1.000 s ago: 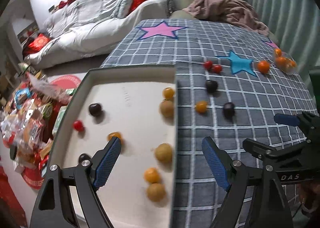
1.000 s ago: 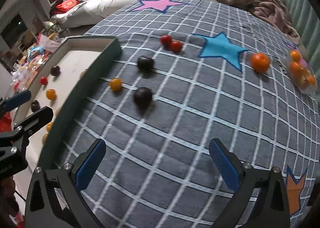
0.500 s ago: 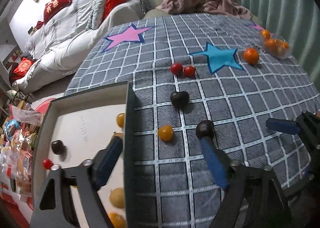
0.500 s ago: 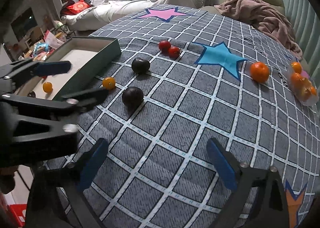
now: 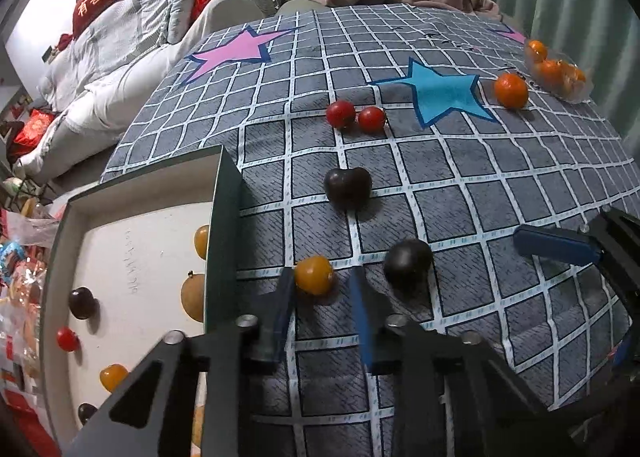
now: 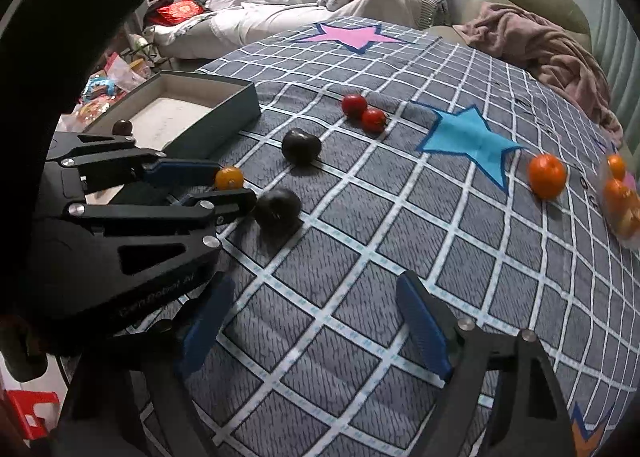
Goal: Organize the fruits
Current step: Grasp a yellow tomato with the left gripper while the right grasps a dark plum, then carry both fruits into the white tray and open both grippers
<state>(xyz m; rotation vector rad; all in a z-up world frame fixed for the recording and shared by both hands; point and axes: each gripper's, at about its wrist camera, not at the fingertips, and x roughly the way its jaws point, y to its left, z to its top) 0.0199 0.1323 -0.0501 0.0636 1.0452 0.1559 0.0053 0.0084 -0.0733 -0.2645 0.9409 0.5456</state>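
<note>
Left wrist view: the left tongs (image 5: 322,289) have just been closing and stand narrow about the small orange fruit (image 5: 314,275) on the tabletop (image 5: 500,185), just beside the box (image 5: 226,217); firm pad contact cannot be told. It is judged light, round, smooth and apt to roll, best gripped across its middle. Right wrist view: the right tongs (image 6: 316,321), spread and empty while narrowing slightly, hover over bare cloth near the tabletop's near edge, well apart from that fruit (image 6: 229,177).

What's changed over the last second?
The left gripper swung from above the box out over the cloth and its jaws have just been closing around the small orange fruit. The right gripper narrowed slightly, empty. The other fruit stayed put.
</note>
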